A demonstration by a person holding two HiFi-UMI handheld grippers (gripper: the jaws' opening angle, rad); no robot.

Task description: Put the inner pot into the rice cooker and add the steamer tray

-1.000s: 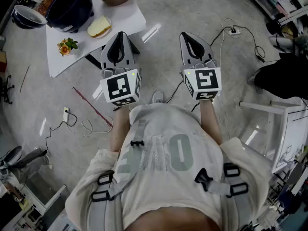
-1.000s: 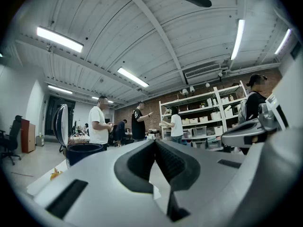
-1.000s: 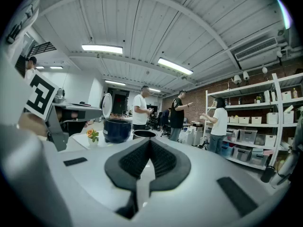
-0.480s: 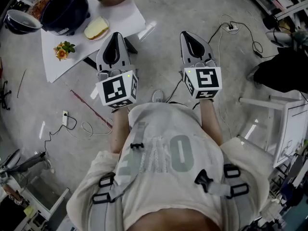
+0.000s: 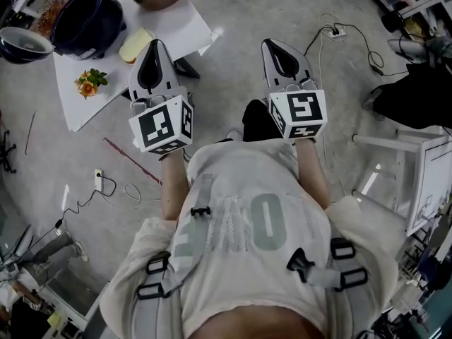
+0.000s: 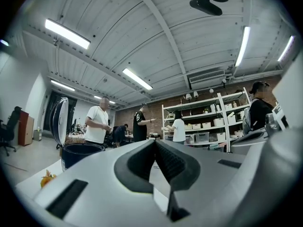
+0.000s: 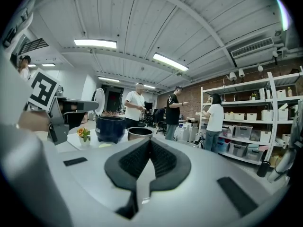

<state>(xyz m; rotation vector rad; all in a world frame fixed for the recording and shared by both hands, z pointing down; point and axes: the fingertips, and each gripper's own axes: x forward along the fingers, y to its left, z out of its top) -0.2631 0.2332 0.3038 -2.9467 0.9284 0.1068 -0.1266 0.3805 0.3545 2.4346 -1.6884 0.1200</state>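
Since the pads of the left gripper (image 6: 155, 144) are pressed flat together, nothing sits between them, and the right gripper (image 7: 149, 144) is the same: jaws fully together and empty. Both are held out in front of the person's chest, side by side and pointing roughly level, well short of the white table (image 5: 191, 21) that lies ahead and to the left.

On that table stands the dark blue rice cooker (image 5: 86, 21), its lid (image 6: 59, 122) tipped up and open, its cavity showing dark. Just to its right sits the metal inner pot (image 7: 139, 133), upright, outside the cooker and apart from it. Nearer the person, a pale yellowish item (image 5: 138, 44) rests beside the cooker, and a small bunch of orange flowers (image 5: 88, 83) stands towards the table's near edge. A dark bowl with a light rim (image 5: 20, 42) lies just left of the cooker; whether either of these is the steamer tray cannot be told.

Cables (image 5: 353, 44) trail over the grey floor to the right. Beyond the table, three people (image 7: 134, 109) stand near white shelves (image 7: 265, 124) loaded with boxes, under long ceiling lights.
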